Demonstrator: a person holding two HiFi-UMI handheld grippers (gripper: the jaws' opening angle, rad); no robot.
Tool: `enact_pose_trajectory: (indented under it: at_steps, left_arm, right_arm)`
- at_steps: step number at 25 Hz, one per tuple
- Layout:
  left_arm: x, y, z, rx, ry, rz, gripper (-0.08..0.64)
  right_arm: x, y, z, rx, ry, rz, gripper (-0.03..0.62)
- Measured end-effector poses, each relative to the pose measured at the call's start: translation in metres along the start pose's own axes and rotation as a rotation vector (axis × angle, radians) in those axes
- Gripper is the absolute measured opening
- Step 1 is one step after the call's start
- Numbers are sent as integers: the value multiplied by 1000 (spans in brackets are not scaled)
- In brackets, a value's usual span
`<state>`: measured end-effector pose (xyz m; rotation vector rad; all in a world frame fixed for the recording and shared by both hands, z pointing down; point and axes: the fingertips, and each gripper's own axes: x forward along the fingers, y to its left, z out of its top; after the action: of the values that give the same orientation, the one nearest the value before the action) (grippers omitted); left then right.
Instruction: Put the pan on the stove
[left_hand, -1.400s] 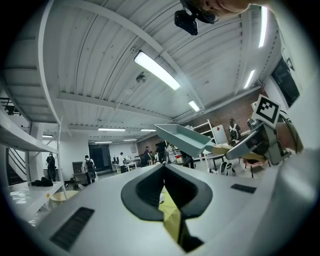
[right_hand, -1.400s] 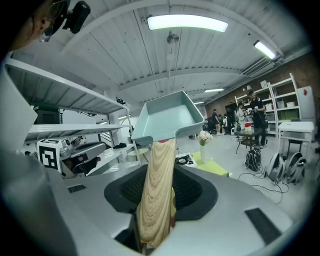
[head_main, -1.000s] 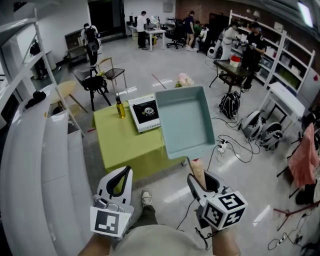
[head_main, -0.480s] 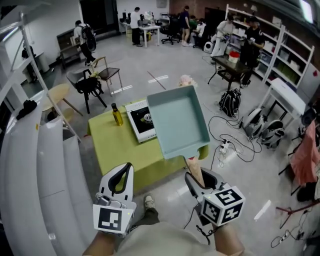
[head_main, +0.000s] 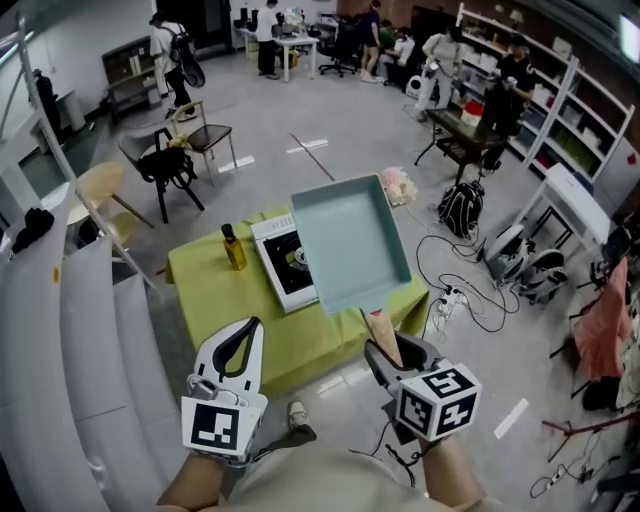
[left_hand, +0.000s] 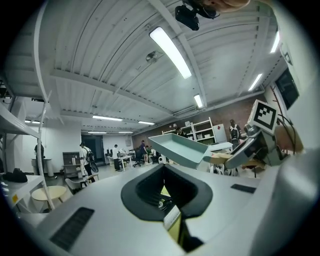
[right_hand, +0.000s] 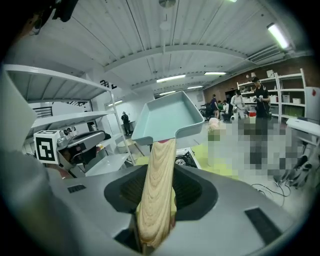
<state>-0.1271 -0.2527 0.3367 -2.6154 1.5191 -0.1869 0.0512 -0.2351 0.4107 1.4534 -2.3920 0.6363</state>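
The pan is a square, pale teal dish with a wooden handle. My right gripper is shut on that handle and holds the pan in the air, level, over the near right part of the green table. In the head view it overlaps the right edge of the white single-burner stove. The right gripper view shows the handle between the jaws and the stove below the pan. My left gripper hangs shut and empty at the table's near edge.
A yellow oil bottle stands on the table left of the stove. White shelving runs along my left. Chairs stand behind the table. Cables and a power strip lie on the floor to the right, near a backpack.
The table and stove have come nearer in the head view. The pan, still held, now sits further left over the stove's right edge. Both grippers keep their pose.
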Motion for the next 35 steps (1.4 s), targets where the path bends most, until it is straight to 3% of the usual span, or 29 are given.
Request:
enact_pose_trajectory:
  at_steps: [5, 13, 31, 35]
  left_arm:
    - [38, 44, -12, 10, 5, -33, 6]
    - [77, 90, -33, 1, 27, -25, 6]
    - [125, 110, -62, -36, 97, 11, 7]
    - [141, 107, -83, -30, 152, 9, 8]
  right_arm:
    - [60, -3, 18, -1, 25, -9, 149]
    - [119, -11, 35, 20, 53, -9, 149]
    - [168, -46, 43, 44, 129, 25, 149]
    - [182, -59, 36, 31, 168, 30, 149]
